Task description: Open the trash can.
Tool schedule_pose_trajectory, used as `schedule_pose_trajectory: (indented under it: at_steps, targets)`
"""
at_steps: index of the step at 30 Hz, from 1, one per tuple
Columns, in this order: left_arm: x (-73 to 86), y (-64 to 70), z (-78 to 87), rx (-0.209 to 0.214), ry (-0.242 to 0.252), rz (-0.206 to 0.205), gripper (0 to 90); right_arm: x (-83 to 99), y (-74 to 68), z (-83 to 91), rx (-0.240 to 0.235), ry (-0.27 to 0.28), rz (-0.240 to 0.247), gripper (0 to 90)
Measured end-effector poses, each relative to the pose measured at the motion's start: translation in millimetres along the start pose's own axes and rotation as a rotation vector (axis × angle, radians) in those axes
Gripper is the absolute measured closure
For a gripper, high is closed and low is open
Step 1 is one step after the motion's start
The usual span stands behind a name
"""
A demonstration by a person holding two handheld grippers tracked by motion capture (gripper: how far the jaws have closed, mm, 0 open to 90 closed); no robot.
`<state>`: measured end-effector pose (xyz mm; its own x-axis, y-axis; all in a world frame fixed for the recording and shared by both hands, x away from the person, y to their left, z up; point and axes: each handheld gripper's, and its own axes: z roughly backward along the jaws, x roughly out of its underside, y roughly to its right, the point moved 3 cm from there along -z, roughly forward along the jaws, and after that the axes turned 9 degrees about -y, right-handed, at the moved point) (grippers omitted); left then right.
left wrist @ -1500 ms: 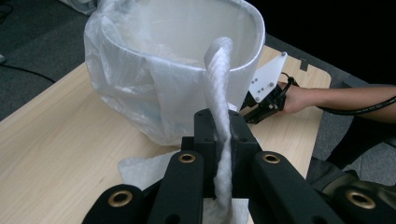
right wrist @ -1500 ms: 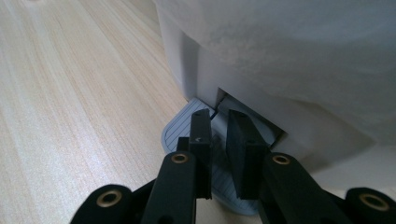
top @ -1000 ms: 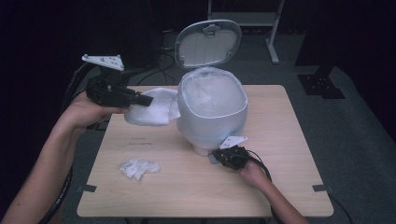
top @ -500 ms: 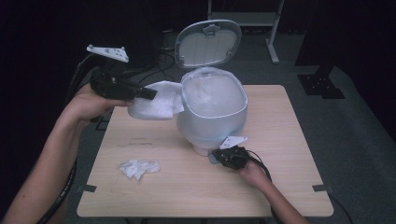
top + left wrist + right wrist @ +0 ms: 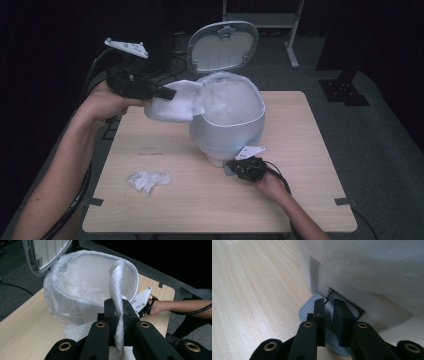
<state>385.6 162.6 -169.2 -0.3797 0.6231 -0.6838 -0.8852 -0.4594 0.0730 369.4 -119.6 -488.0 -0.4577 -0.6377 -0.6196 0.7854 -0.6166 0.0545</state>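
Now the lined bin (image 5: 227,120) stands open; left gripper (image 5: 117,308) clamps tissue (image 5: 115,280).

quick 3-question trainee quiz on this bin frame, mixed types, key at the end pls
1. True or false: the bin has its lid shut.
2. What does the left gripper hold? A) a bottle B) a white paper towel C) nothing
3. Fill in: the right gripper sits over the bin's grey ____ at its base.

A crumpled tissue lies on the table.

Key: 1 false, the lid stands open. 2 B. 3 pedal.
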Motion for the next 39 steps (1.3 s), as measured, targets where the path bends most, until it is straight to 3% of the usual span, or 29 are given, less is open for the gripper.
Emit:
schedule_pose_trajectory:
  at_steps: [39]
  targets:
    - [-54.3,-0.5,-39.9,0.016,-0.026,-0.015,85.8,0.5,0.3,0.0,-0.006,0.004,-0.005,79.7]
